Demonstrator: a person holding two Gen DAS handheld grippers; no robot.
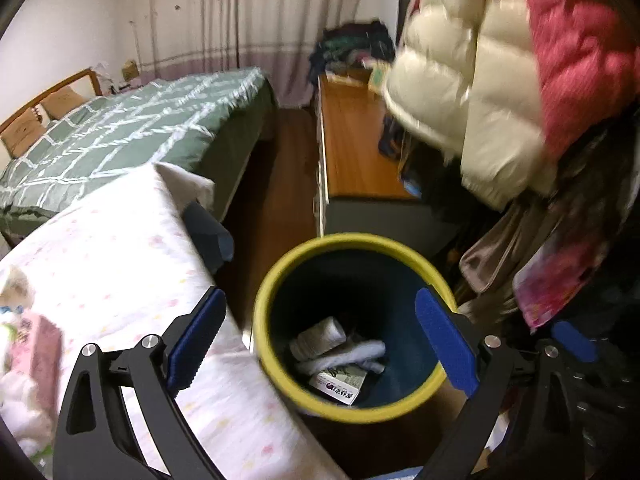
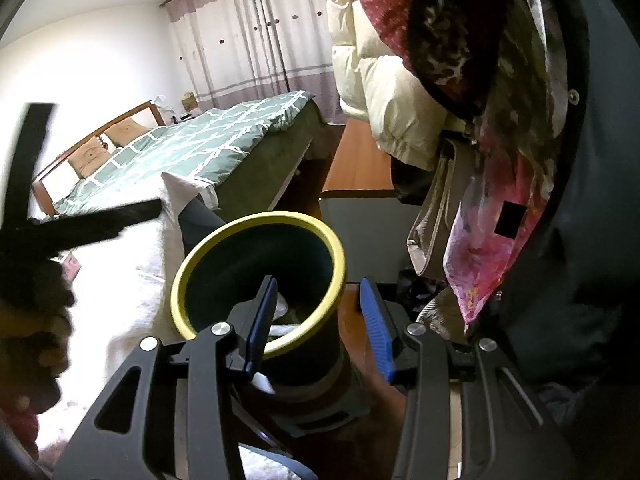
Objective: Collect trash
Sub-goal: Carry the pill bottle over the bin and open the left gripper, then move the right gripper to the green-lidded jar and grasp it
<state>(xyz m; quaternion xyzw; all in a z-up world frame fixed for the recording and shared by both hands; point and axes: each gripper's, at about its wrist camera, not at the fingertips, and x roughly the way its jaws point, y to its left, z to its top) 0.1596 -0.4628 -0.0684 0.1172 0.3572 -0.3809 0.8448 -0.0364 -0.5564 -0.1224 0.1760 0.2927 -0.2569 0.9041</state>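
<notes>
Green checked bedding covers the bed (image 1: 132,128) at the far side of the room. Nearer me is the table (image 1: 120,248) under its white cloth with pale dots. Puffy cream and pink jackets (image 1: 480,92) hang on my right.

Between table and jackets stands the waste bin (image 1: 276,280), yellow at the rim and dark teal inside, just beside the table's edge. That is where the trash belongs, and some is already there: crumpled white paper (image 1: 340,350) and a small printed carton (image 1: 340,386) lie at the bottom.

My left gripper (image 1: 320,300) hangs above the bin mouth with its fingers spread wide and nothing between them. My right gripper (image 2: 319,282) sits lower over the near rim, its fingers partly apart. One blue pad is over the inside of the bin and the other is outside the wall. I see a gap on the outer side, so I judge it is not clamped on the bin and carries nothing.

I read this as the drop just finished, with both grippers empty over the bin. At the left edge of the left wrist view, some pink and white scraps (image 1: 32,344) lie on the cloth, too blurred to name. The next move calls for swinging my left gripper over to them. I would keep its fingers wide and come down low enough to pinch a soft piece without catching the cloth.
</notes>
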